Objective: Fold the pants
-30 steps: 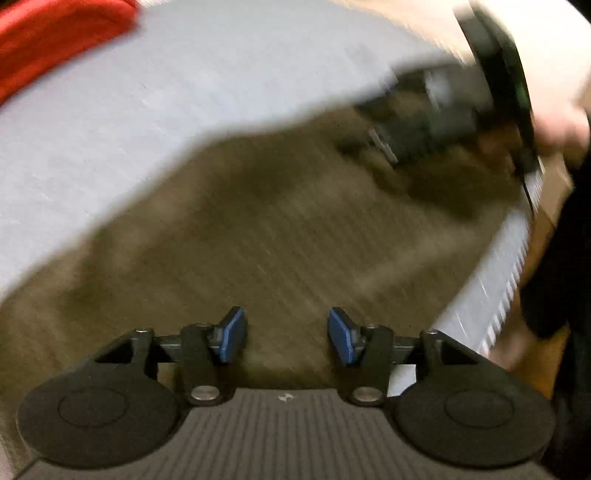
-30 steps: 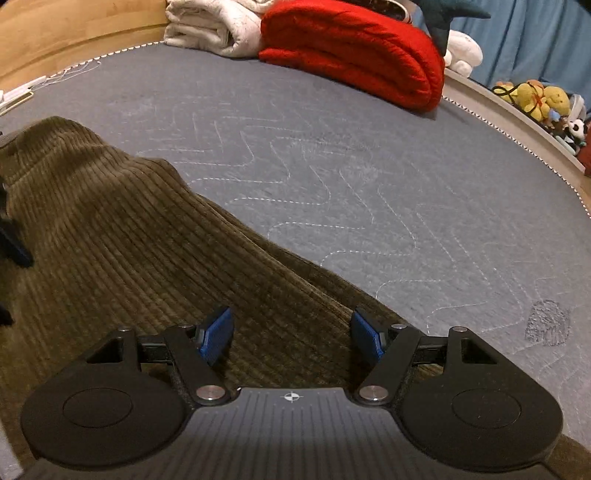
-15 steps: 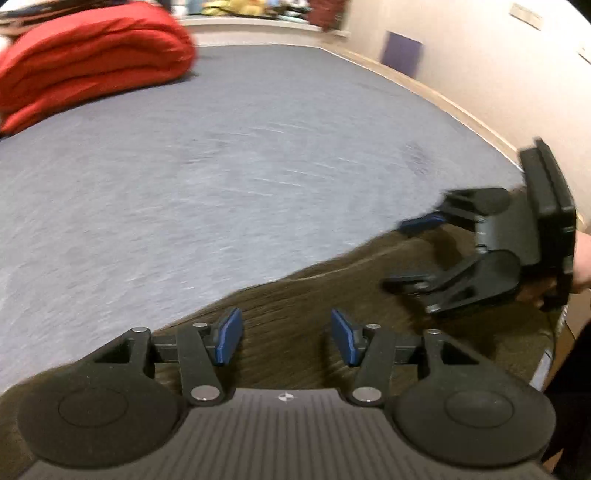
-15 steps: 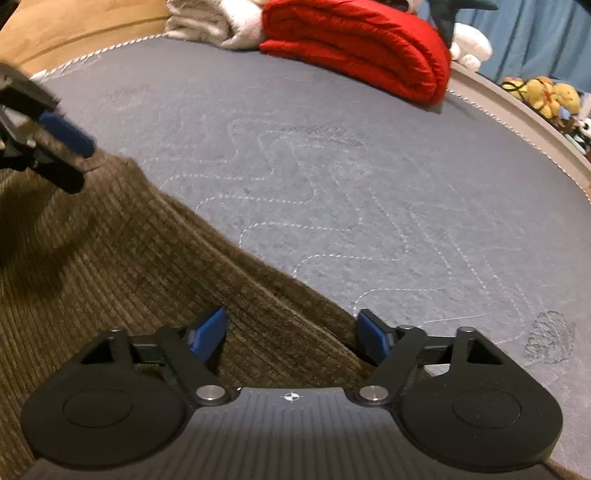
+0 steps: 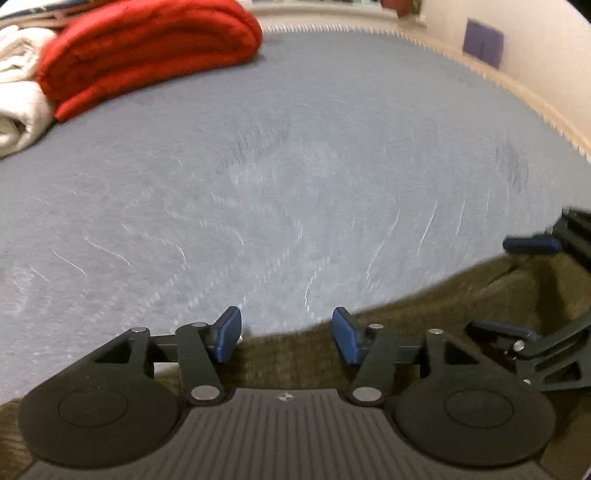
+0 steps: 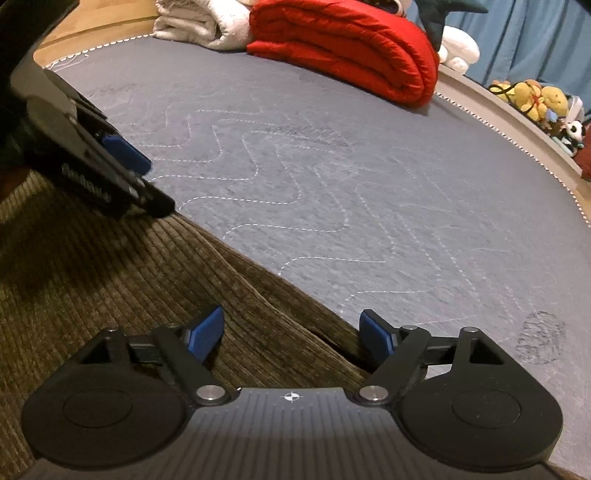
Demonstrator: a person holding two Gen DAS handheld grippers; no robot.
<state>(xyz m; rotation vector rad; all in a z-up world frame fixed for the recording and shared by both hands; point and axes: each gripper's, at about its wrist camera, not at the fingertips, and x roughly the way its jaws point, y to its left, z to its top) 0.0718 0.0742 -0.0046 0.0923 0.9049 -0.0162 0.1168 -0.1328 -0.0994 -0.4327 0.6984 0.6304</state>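
Olive-brown corduroy pants point(image 6: 110, 277) lie flat on a grey-blue quilted mattress point(image 6: 369, 184). My right gripper point(image 6: 290, 332) hovers over the pants' far edge, where a fold runs between its fingers. Its jaws are opening and the pads do not press the cloth. My left gripper point(image 5: 287, 332) sits at the same edge of the pants point(image 5: 424, 325), further left. Its jaws are opening too, with cloth below them and nothing pinched. Each gripper shows in the other's view: the right gripper point(image 5: 517, 288) at the right, the left gripper point(image 6: 144, 177) at the upper left.
A folded red blanket point(image 6: 351, 55) and a rolled white blanket point(image 6: 199, 22) lie at the far end of the mattress. Stuffed toys point(image 6: 535, 99) sit beyond the bed's right rim. Bare mattress point(image 5: 295, 166) stretches ahead of both grippers.
My left gripper has swung across the pants to their far edge and now faces the bare mattress. It has come into the right wrist view. The right gripper stayed put, its jaws slightly wider.
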